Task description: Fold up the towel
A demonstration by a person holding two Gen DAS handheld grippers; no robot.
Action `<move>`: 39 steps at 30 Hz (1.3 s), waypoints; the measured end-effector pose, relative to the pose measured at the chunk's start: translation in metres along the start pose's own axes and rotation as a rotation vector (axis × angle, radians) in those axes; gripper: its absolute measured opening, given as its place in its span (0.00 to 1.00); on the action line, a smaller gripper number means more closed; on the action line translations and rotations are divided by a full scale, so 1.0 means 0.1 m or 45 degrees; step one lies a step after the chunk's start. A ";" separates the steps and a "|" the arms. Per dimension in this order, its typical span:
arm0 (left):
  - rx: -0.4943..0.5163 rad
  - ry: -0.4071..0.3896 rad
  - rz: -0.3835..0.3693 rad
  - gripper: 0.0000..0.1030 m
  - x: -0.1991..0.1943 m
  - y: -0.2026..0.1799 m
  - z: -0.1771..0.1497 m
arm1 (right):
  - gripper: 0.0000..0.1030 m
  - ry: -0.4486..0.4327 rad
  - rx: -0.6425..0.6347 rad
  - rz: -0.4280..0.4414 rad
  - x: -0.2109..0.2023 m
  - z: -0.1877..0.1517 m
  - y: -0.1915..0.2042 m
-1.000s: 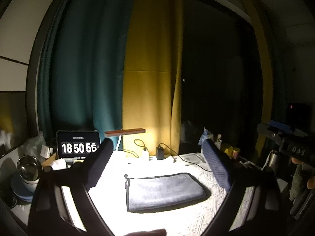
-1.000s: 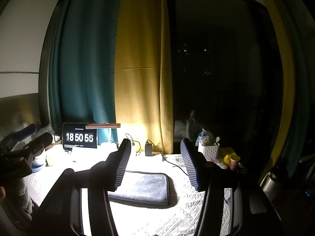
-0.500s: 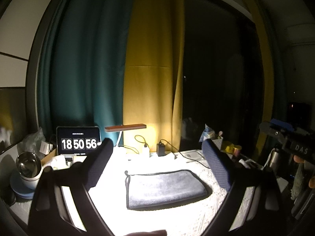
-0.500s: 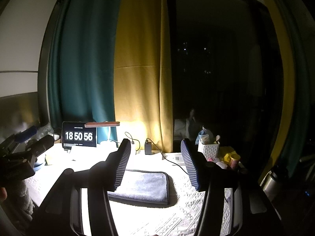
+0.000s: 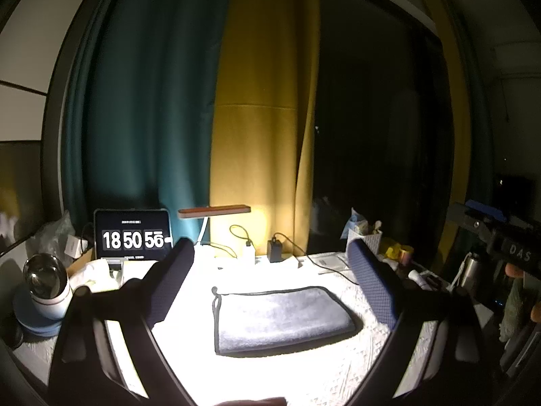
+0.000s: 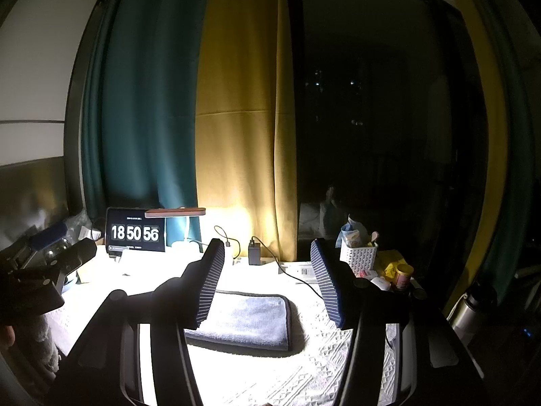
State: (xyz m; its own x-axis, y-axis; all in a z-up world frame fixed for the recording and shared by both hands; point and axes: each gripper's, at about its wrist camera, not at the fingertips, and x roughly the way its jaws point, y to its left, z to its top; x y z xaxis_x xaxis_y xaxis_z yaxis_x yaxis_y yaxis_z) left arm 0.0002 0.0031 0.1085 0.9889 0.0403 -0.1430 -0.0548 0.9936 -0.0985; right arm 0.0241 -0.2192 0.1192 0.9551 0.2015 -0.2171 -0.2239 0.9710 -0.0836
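Observation:
A grey towel with a dark border lies folded into a compact rectangle on the white textured tablecloth, a small loop at its far left corner. It also shows in the right wrist view. My left gripper is open and empty, held above and before the towel. My right gripper is open and empty, also above the towel, its left finger hiding the towel's left part. The left gripper shows at the left edge of the right wrist view; the right gripper shows at the right edge of the left wrist view.
A tablet clock and a lit desk lamp stand at the back left. A charger with cables, a white basket, a small can and a metal bottle crowd the back and right. A round-topped device sits far left.
Both grippers have stayed open and lifted slightly; the towel has not moved. The clock has ticked from 18:50:55 to 18:50:56.

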 end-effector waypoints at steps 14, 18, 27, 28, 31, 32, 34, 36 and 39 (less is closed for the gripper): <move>-0.002 0.002 -0.004 0.90 0.00 0.02 -0.01 | 0.54 0.012 -0.009 0.008 0.04 0.00 -0.01; -0.003 0.001 -0.002 0.90 0.00 0.02 -0.02 | 0.55 0.013 -0.007 0.007 0.04 -0.01 0.00; -0.004 0.003 -0.004 0.90 0.01 0.03 -0.01 | 0.55 0.015 -0.009 0.009 0.04 -0.01 0.01; -0.004 0.004 -0.004 0.90 0.01 0.03 -0.02 | 0.55 0.017 -0.009 0.009 0.05 -0.01 0.01; -0.005 0.003 -0.003 0.90 0.01 0.03 -0.01 | 0.55 0.018 -0.009 0.010 0.05 -0.02 0.00; -0.006 0.002 -0.004 0.90 0.00 0.03 -0.01 | 0.55 0.018 -0.010 0.010 0.05 -0.02 0.00; -0.006 0.000 -0.003 0.90 0.01 0.03 -0.01 | 0.55 0.017 -0.011 0.009 0.05 -0.02 0.01; -0.008 0.000 0.000 0.90 0.01 0.03 -0.02 | 0.55 0.018 -0.011 0.009 0.05 -0.02 0.00; -0.008 -0.001 -0.001 0.90 0.01 0.03 -0.02 | 0.55 0.018 -0.011 0.009 0.05 -0.02 0.01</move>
State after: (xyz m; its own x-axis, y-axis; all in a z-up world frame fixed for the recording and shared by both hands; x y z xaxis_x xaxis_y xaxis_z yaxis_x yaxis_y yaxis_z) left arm 0.0008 0.0062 0.1058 0.9890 0.0396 -0.1424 -0.0549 0.9930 -0.1051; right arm 0.0280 -0.2180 0.1167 0.9506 0.2065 -0.2318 -0.2324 0.9684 -0.0906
